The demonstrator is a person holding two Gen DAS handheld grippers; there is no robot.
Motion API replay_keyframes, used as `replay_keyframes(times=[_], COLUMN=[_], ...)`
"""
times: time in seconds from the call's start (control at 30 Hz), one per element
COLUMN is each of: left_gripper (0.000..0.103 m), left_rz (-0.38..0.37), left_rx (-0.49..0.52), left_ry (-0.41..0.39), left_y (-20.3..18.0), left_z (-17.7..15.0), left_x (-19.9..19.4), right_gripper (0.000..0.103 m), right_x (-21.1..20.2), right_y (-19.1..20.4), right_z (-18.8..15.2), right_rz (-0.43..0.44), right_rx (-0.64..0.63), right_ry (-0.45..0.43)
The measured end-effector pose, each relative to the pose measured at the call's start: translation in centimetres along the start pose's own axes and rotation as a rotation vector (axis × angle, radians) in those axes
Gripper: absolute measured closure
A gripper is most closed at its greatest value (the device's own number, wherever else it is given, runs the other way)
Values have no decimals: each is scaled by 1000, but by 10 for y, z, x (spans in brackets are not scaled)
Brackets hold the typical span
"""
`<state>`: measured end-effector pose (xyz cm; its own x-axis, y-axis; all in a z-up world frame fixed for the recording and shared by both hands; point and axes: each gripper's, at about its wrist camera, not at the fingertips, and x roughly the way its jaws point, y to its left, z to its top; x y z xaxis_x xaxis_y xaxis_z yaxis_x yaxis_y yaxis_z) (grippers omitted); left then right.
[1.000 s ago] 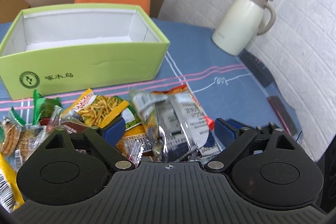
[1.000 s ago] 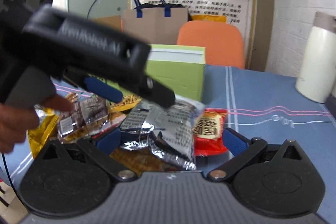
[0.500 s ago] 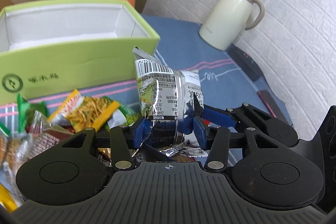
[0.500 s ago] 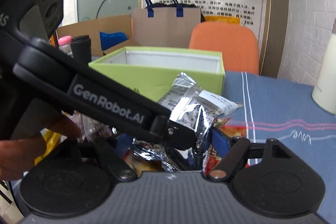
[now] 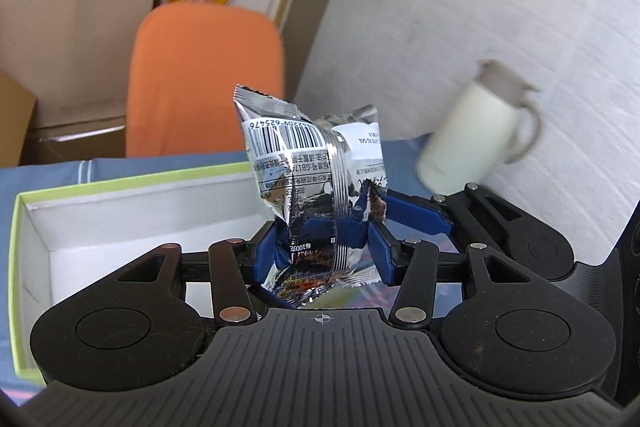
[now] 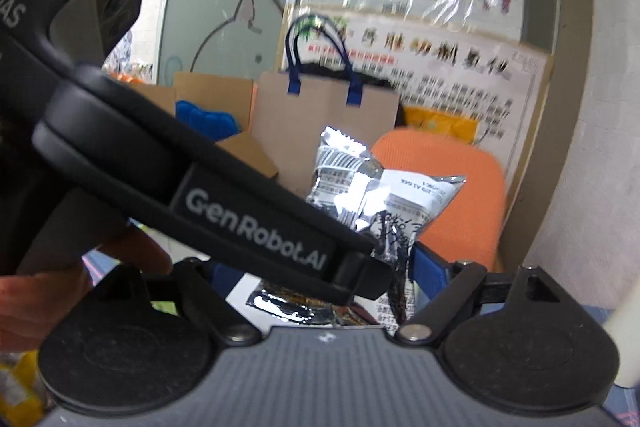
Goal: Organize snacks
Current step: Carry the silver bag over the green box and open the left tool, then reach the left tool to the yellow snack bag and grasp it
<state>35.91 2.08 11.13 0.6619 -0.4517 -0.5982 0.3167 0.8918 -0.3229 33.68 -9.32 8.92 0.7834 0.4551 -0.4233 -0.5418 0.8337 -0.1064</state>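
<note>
A silver foil snack packet (image 5: 312, 179) with a barcode stands upright in my left gripper (image 5: 326, 247), whose blue pads are shut on its lower half. It hangs in the air over the right part of the open green box (image 5: 132, 183), which has a white inside. In the right wrist view the same silver foil snack packet (image 6: 372, 195) and the front of the left gripper's body (image 6: 256, 223) lie between the wide jaws of my right gripper (image 6: 326, 267), which are opening. One of its blue fingers (image 5: 416, 215) sits just right of the packet; I cannot tell if it touches.
A white jug (image 5: 476, 139) stands at the right by the white wall. Behind the blue tablecloth (image 5: 48, 171) are an orange chair (image 5: 204, 79) and a brown paper bag (image 5: 76, 39). A person's hand (image 6: 36, 291) holds the left gripper. Yellow packets (image 6: 20, 387) lie at lower left.
The left gripper closed on the silver packet in the pile, lifted it and carried it over the green box. The right gripper rose along with it, its jaws narrowing and then widening.
</note>
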Motion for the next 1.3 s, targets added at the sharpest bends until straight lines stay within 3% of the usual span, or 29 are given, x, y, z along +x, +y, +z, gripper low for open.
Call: replay_keyframes(times=[0.13,0.17,0.23,0.33,0.37,0.4,0.57,0.77,1.0,1.13,1.3], left_gripper=[72,70,45,29,29,29,26,25,23,24,23], left_rz=[19,39,63,85,86,86,77,86,105,134,205], left_rx=[-60,-65,-50,-25,-17,-10,11,-2,-56,-150,-307], left_ry=[58,55,24,-64,-79,-92,-135,-156,-141,-86,-141], left_y=[25,30,34,31,30,27,14,9,27,48,74], left_z=[3,2,0,-3,-4,-5,-23,-50,-102,-144,-188], left_x=[37,38,32,10,4,-3,-34,-70,-110,-126,-172], right_gripper=[18,11,10,10,2,1,1,0,0,0,0], right_x=[33,32,22,0,-7,-14,-51,-91,-110,-116,-128], right_y=[-14,-16,-21,-23,-22,-21,-10,24,79,108,143], right_z=[-2,-5,-9,-15,-16,-16,-16,-36,-73,-96,-102], right_rz=[21,17,19,-6,-20,-41,-70,168,140,139,223], right_rx=[37,50,82,122,129,141,233,173,121,139,160], right_ry=[62,56,26,-8,-14,-18,-41,-42,57,97,86])
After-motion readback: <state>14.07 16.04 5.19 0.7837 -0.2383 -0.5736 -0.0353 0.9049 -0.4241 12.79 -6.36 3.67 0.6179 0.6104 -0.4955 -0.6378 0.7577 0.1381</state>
